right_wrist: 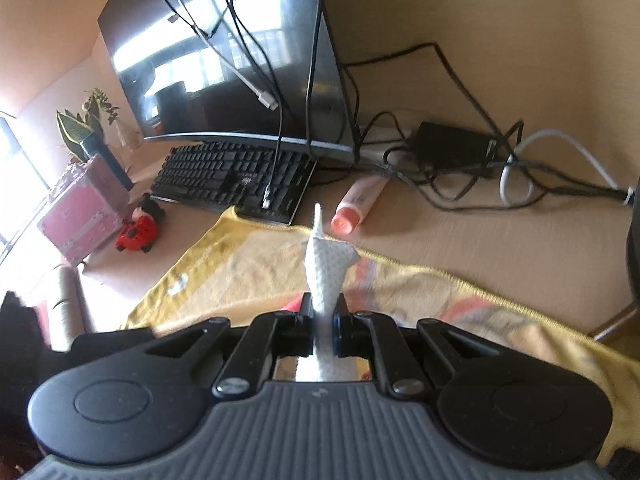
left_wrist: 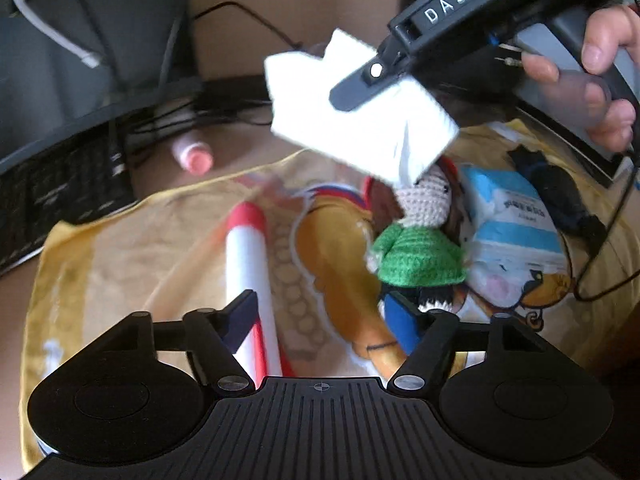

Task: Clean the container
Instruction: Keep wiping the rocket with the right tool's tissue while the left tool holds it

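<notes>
A white cylindrical container with red ends (left_wrist: 248, 276) lies on the yellow printed towel (left_wrist: 140, 248), its near end between the fingers of my left gripper (left_wrist: 324, 320), whose jaws stand wide apart. My right gripper (right_wrist: 323, 316) is shut on a folded white tissue (right_wrist: 327, 272). In the left wrist view the right gripper (left_wrist: 360, 88) hangs in the air above the towel with the tissue (left_wrist: 360, 120) spread below it.
A crocheted doll in green (left_wrist: 420, 240), a blue tissue pack (left_wrist: 516, 220) and a black object (left_wrist: 560, 196) lie on the towel's right. A pink-capped tube (right_wrist: 358, 204), a keyboard (right_wrist: 232, 176), a monitor (right_wrist: 224, 52), cables and a pink case (right_wrist: 86, 212) stand beyond.
</notes>
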### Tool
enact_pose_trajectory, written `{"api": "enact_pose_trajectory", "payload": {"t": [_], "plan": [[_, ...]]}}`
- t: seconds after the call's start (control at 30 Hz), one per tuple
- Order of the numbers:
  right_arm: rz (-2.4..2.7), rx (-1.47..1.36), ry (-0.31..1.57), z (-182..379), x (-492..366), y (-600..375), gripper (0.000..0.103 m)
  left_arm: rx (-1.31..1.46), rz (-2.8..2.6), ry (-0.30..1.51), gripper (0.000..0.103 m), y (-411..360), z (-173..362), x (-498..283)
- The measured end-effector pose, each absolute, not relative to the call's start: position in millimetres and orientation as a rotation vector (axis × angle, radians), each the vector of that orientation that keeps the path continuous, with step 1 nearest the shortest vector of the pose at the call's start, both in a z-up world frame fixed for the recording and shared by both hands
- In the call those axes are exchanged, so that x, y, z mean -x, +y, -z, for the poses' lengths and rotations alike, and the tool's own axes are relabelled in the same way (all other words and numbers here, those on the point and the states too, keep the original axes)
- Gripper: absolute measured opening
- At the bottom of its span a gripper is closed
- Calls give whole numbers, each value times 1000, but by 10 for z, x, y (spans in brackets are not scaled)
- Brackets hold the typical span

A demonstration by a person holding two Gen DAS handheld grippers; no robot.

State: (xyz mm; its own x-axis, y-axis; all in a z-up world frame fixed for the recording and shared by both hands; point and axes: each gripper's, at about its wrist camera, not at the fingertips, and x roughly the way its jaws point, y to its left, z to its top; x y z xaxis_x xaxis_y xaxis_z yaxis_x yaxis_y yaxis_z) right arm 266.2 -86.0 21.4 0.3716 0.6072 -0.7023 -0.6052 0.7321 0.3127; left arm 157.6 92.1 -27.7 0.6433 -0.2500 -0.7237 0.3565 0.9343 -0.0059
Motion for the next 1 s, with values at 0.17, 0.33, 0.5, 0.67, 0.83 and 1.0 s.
{"api": "enact_pose_trajectory", "payload": {"t": [0.17,0.33,0.5,0.67,0.83,1.0], "plan": [[-757,-29,930,-118,-2659,-927,10,-91,317,828,56,1142,305,-1762],[-740,-51,933,-107,-2688,-990,10,-98,204,831,58,1434,299,-1834],[-736,-51,948,-73,-2729,-918,10,-93,79,827,65,1737,272,-1842],[-770,-20,961,-46,-2704,-751,10,-80,-35,823,65,1994,209,-1766],[-808,28,984,26,-2702,-500,10,112,150,740,70,1864,-55,-1542],[-828,34,992,31,-2701,-393,10,-127,250,797,57,1204,173,-1680]]}}
